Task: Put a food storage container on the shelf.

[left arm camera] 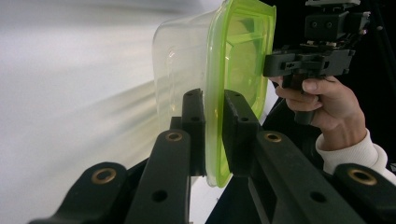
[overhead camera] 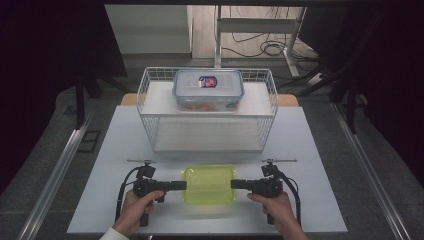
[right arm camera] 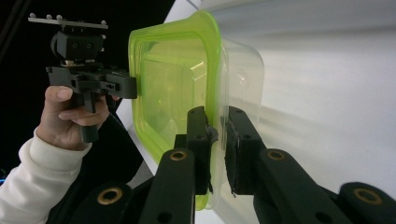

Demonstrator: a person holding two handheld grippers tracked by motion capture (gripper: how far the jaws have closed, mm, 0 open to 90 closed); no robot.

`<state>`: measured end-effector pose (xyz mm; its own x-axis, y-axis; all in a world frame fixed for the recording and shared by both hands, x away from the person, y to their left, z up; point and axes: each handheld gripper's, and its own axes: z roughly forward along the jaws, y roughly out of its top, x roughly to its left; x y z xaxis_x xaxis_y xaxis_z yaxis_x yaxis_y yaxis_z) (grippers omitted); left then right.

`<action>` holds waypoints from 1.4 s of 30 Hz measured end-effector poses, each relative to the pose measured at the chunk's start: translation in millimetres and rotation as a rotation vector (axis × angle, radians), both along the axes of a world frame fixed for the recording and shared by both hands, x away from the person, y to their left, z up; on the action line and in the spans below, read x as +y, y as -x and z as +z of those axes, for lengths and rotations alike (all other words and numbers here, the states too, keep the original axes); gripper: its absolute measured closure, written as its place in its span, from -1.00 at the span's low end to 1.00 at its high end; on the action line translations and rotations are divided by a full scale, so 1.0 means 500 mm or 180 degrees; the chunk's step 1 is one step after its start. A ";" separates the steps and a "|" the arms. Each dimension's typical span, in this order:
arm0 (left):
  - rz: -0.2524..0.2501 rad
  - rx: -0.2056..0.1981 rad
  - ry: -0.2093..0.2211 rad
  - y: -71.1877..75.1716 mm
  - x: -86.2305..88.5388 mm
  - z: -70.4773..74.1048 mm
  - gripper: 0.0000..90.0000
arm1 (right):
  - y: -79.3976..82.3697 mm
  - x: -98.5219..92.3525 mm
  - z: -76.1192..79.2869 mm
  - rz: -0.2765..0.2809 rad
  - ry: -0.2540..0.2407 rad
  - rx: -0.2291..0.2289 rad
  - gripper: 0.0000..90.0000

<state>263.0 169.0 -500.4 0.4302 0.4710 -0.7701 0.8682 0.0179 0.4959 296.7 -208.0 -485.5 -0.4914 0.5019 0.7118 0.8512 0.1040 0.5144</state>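
A wire basket (overhead camera: 150, 100) stands at the far side of the white table (overhead camera: 310, 150). In it sits 1 clear lidded box (overhead camera: 208, 89) with a label.

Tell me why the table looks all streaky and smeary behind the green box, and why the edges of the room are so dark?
In the left gripper view and the right gripper view, the white table is smeared with motion blur, while the green-lidded box and each gripper's black jaws stay sharp. In the high view, light falls on the table and wire basket; the room around them sits in deep shadow.
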 end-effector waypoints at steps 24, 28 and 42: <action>0.0016 -0.0227 0.0023 -0.008 0.001 0.070 0.78 | -0.002 -0.002 0.073 0.0047 -0.0072 -0.0337 0.79; 0.0015 -0.0251 0.0039 -0.020 0.002 0.087 0.79 | -0.009 -0.002 0.097 0.0050 -0.0063 -0.0392 0.79; 0.0038 -0.0388 0.0029 -0.048 0.008 0.165 0.80 | -0.034 0.001 0.169 0.0045 -0.0147 -0.0587 0.79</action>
